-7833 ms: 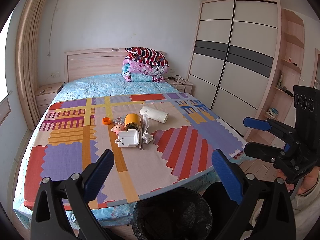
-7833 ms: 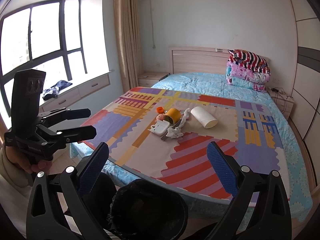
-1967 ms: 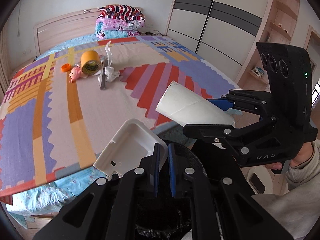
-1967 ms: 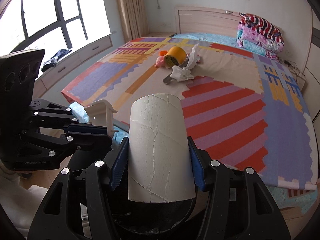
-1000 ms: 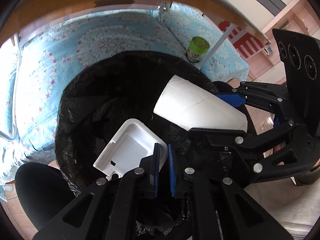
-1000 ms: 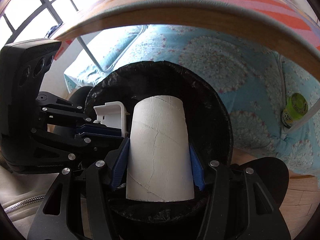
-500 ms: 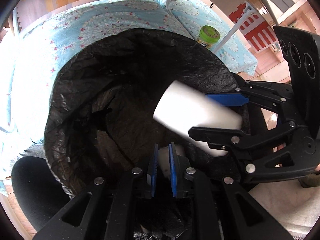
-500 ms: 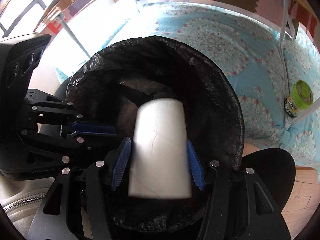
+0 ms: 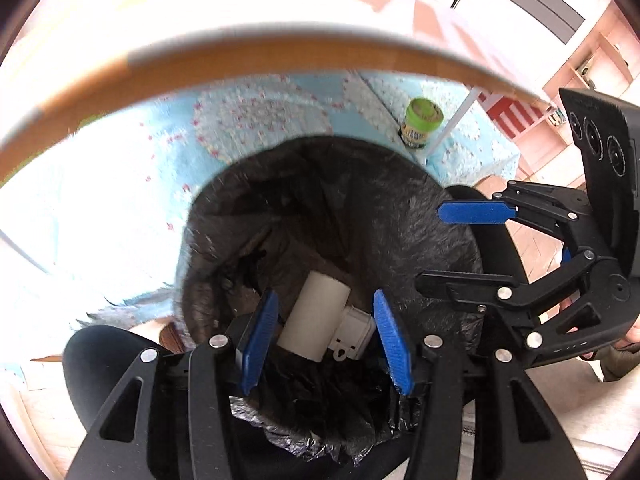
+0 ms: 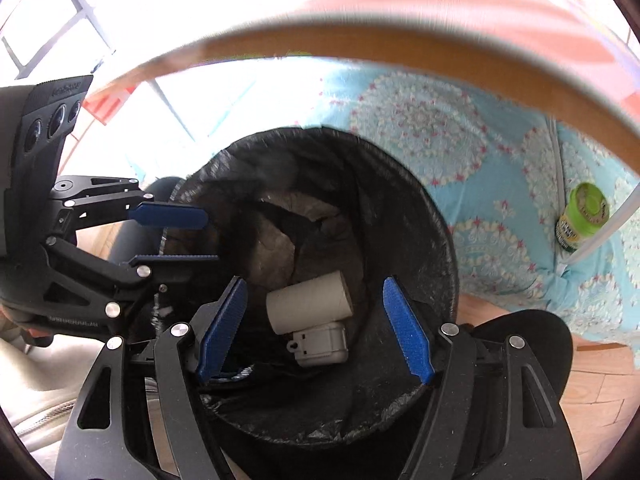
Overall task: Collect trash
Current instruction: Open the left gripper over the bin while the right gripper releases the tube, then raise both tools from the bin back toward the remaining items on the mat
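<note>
Hanging over the black-lined bin (image 10: 432, 240), both the left claw (image 9: 326, 340) and right claw (image 10: 314, 328) gape empty; inside the bin lie the white roll (image 10: 308, 306) and white plastic case (image 10: 320, 346). Drop seems complete; next, probably returning for remaining trash.

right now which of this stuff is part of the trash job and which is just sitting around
Part of the job:
- black-lined trash bin
- white cardboard tube, lying in the bin
- white plastic box, in the bin beside the tube
- left gripper and right gripper, both open above the bin

Just lying about:
- green-lidded jar on the floor
- blue patterned bedsheet
</note>
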The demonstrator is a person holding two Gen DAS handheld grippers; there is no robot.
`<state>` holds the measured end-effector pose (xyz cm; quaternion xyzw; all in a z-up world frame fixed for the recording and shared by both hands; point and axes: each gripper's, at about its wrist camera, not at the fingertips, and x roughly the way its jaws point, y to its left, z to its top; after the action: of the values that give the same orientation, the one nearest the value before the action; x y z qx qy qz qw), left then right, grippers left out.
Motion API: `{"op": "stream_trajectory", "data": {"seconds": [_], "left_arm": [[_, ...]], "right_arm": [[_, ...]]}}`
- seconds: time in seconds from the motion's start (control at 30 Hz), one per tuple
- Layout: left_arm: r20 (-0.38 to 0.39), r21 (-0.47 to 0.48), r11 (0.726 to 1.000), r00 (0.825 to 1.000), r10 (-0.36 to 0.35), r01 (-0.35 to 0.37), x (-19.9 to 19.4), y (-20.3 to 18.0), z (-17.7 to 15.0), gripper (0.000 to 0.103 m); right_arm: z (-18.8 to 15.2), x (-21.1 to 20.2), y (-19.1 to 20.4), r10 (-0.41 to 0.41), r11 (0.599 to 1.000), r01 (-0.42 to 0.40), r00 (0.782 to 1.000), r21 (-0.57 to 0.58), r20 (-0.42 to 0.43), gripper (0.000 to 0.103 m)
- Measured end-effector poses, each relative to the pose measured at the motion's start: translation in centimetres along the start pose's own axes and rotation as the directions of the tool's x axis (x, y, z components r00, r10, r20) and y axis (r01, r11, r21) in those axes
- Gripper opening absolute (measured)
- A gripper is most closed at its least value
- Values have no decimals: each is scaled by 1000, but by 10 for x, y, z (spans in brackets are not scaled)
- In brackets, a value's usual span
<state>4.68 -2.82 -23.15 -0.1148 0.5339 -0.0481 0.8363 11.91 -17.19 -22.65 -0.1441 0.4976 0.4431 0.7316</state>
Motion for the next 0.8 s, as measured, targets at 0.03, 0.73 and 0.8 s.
{"op": "stream_trajectory", "data": {"seconds": [0.03, 0.73, 0.8], "left_arm": [[14, 4, 1000, 1000, 0, 0, -6, 0, 1, 48], [233, 88, 996, 973, -8, -12, -110, -14, 24, 48], [252, 95, 995, 968, -7, -18, -116, -17, 27, 48]], "right_arm": [[1, -5, 1, -1, 1000, 1, 1000, -1, 11, 70], [27, -87, 8, 24, 999, -15, 976, -41, 218, 70], [32, -92, 8, 27, 999, -17, 973, -48, 230, 70]]}}
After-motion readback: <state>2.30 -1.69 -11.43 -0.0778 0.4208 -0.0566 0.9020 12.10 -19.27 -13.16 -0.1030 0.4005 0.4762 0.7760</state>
